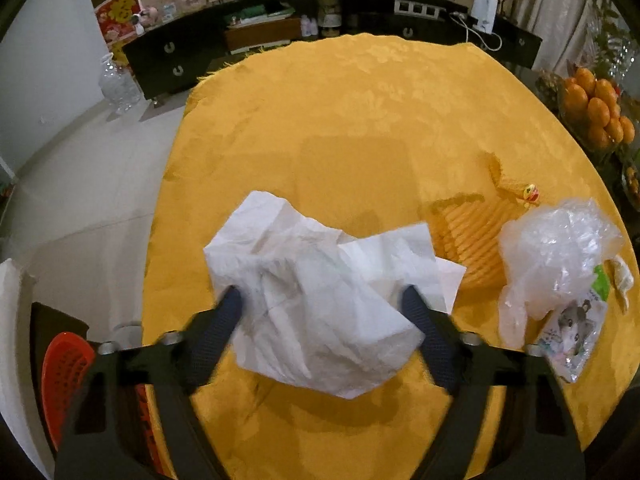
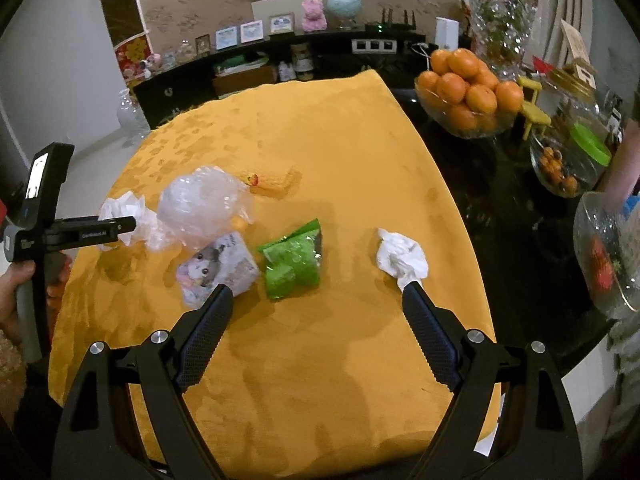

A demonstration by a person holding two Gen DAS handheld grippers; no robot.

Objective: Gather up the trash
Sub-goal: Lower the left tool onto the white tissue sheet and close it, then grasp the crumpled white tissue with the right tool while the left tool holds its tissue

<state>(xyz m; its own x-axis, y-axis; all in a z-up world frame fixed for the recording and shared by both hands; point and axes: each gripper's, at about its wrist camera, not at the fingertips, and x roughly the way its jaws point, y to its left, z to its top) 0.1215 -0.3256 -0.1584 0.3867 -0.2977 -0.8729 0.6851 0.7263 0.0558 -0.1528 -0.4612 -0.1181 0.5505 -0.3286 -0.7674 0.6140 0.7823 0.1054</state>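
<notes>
Step in hand: grabbing first trash. Left claw [image 1: 320,300] sat around white crumpled paper [image 1: 312,292], fingers at both sides, squeeze unclear. Right claw [image 2: 318,290] was wide apart, empty, above yellow bench [image 2: 340,140]; green wrapper [image 2: 292,264] just ahead. Next: squeeze paper, lift.

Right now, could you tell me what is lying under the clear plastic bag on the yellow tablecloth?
The clear plastic bag partly covers a packet with a hamster picture; white tissue lies beside it. Anything else under the bag's crumpled folds cannot be seen.
</notes>
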